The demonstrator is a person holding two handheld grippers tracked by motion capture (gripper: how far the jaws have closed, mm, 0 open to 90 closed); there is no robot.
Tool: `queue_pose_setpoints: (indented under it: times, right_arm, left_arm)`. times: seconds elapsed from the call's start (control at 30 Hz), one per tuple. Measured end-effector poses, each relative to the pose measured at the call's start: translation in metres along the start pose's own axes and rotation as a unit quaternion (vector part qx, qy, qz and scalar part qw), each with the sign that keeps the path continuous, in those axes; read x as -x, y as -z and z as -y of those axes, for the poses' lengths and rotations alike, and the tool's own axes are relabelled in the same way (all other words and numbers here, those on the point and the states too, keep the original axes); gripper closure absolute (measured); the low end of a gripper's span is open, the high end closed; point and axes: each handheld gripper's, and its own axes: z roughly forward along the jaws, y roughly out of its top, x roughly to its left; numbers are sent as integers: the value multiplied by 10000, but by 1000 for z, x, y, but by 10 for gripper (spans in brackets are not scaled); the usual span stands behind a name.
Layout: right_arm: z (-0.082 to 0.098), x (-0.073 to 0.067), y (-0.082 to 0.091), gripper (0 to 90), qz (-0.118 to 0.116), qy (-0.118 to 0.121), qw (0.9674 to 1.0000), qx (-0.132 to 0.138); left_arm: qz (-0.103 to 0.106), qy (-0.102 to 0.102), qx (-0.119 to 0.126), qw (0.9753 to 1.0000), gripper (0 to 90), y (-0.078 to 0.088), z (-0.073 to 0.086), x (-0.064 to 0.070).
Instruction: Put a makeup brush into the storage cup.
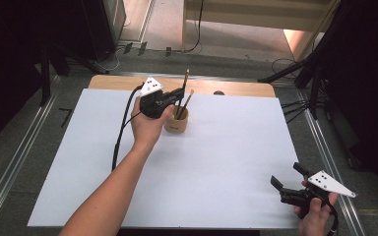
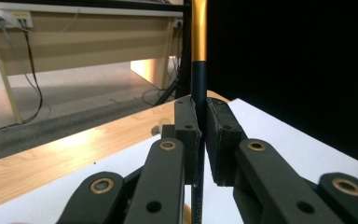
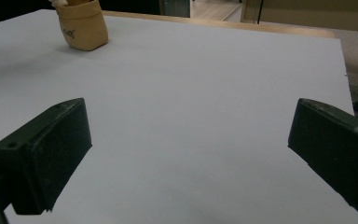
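Where the high view's lower right corner begins, the right gripper (image 1: 288,183) sits low over the white sheet (image 1: 236,162), held in a hand at the bottom edge, a grey three-cornered plate on top, its cable curling at the wrist. Jaws stand wide apart with nothing between them; in the right gripper view the two black pads (image 3: 46,154) frame bare white sheet, and the tan cup (image 3: 82,25) shows far off in the upper left of that frame. Centre of the high view: open sheet, unmarked. At lower left a bare forearm runs up from the bottom edge toward the upper middle, and a black cable trails down the sheet beside it. Upper middle: the left gripper (image 1: 177,96) in the hand, plate on top, jaws pointing right, at the tan cup (image 1: 176,120), which stands on the sheet just beside the hand. Two brushes rise from the cup. The taller dark brush (image 1: 184,88) stands nearly upright; the shorter brush (image 1: 186,102) leans right. Left gripper closed on the taller brush: in the left gripper view both pads (image 2: 221,140) press the dark navy handle (image 2: 198,84) from either side, the handle vertical, gold band above the pads at the top of the frame. Farther back: bare wooden table edge (image 1: 236,87) beyond the sheet, then grey floor, cables, pale furniture.
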Motion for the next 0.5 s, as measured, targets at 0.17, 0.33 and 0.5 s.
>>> queue_pose_setpoints:
  times: [0.17,0.33,0.5]
  right_arm:
    - [2,2,1,0,13,-35,10000,-6]
    - [3,4,2,0,15,-60,10000,-5]
    - [5,5,4,0,42,-63,10000,-11]
  left_arm:
    - [-113,35,116,9999,846,-4,4,-3]
    - [-227,125,222,9994,845,-11,10,-3]
    - [-256,71,198,9995,845,-17,14,0]
